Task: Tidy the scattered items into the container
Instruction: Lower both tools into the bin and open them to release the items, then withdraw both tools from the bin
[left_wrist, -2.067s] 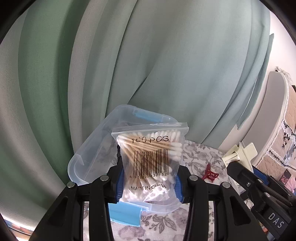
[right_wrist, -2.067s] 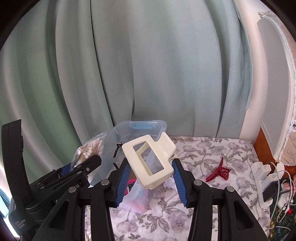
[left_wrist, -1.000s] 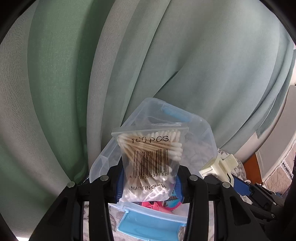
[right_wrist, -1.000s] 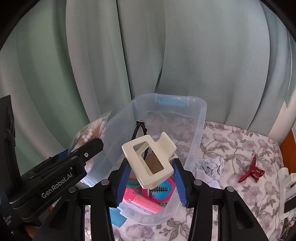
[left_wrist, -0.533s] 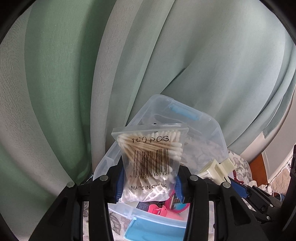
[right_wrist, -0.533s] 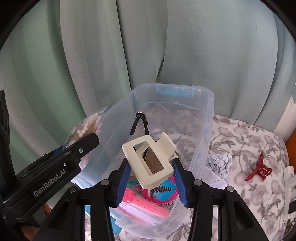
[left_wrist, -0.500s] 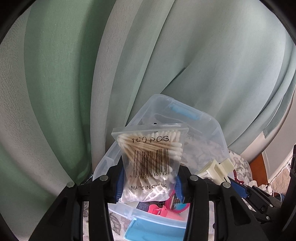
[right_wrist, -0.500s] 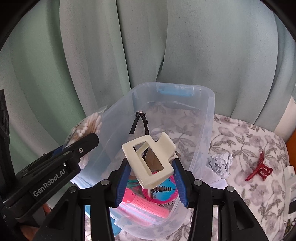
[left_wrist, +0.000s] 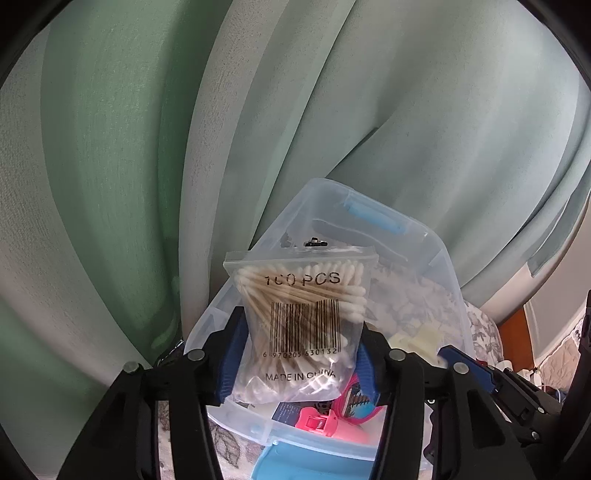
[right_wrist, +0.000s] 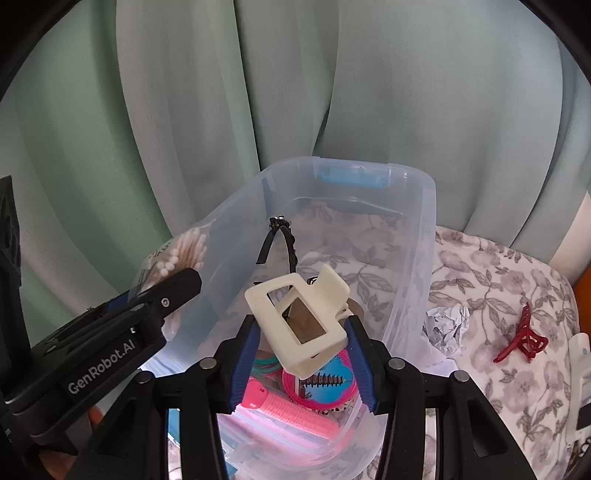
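Container (right_wrist: 430, 221): one clear plastic box stands open on a flowered cloth (right_wrist: 498, 288) in front of a green curtain (right_wrist: 406, 92). It has two blue latches, one at its far end (right_wrist: 351, 177) and one at its near end (left_wrist: 295, 461). Both grippers hang over the near part of the box. The left gripper (left_wrist: 299, 332) has one clear bag of cotton swabs (left_wrist: 303, 314) upright between its blue pads. Its jaws have just been opening and stand partway apart, with the bag touching both pads and bulging a little past the left one. The right gripper (right_wrist: 301, 332) has one cream hair clip (right_wrist: 295, 317), tilted, between its pads. Its jaws too have just been opening and stand about as far apart, with the clip touching a pad on each side above the open box. Four kinds of thing lie inside the box: one black headband (right_wrist: 288, 240) leaning against the far wall, one pink hair roller (right_wrist: 288, 410), one round pink-rimmed item (right_wrist: 325, 384), and some teal hair ties (right_wrist: 264, 365) too bunched to count. Two things lie outside it on the cloth: one crumpled ball of paper (right_wrist: 447, 325) just beside the right wall, and one red hair claw (right_wrist: 521, 339) farther right.
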